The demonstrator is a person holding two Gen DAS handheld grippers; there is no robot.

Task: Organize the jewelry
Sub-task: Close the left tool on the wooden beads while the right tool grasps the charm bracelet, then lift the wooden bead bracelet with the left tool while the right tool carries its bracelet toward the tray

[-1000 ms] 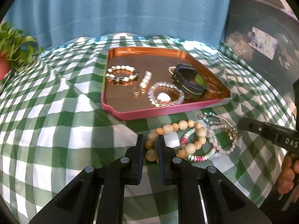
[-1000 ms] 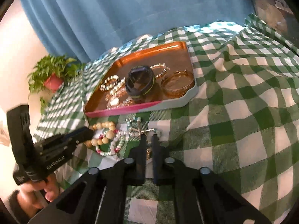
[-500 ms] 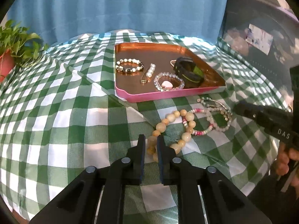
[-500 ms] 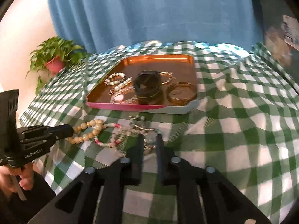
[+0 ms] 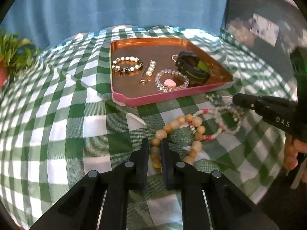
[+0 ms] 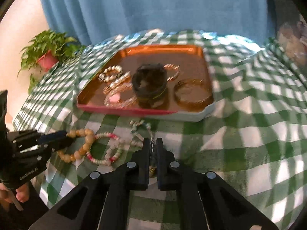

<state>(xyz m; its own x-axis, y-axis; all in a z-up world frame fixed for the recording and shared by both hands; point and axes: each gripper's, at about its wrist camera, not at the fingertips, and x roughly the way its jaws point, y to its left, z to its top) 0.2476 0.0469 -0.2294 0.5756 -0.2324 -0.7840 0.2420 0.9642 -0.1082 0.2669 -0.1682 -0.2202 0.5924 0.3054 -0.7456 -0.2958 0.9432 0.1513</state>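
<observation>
On the green-checked tablecloth [image 5: 57, 126], the closing left gripper [image 5: 155, 143] pinched the tan wooden-bead bracelet [image 5: 173, 130] (right gripper [image 6: 153, 142] clamped a thin chain [image 6: 152, 140]).

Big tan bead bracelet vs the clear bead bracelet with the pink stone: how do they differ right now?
The tan bead bracelet lies on the checked cloth, outside the tray; the clear bead bracelet lies inside it. Tan beads are large and opaque; clear beads are small and glassy, ringing a pink stone. The left tool has the tan one between its closing jaws; the clear one is untouched. Both are beaded loops.
</observation>
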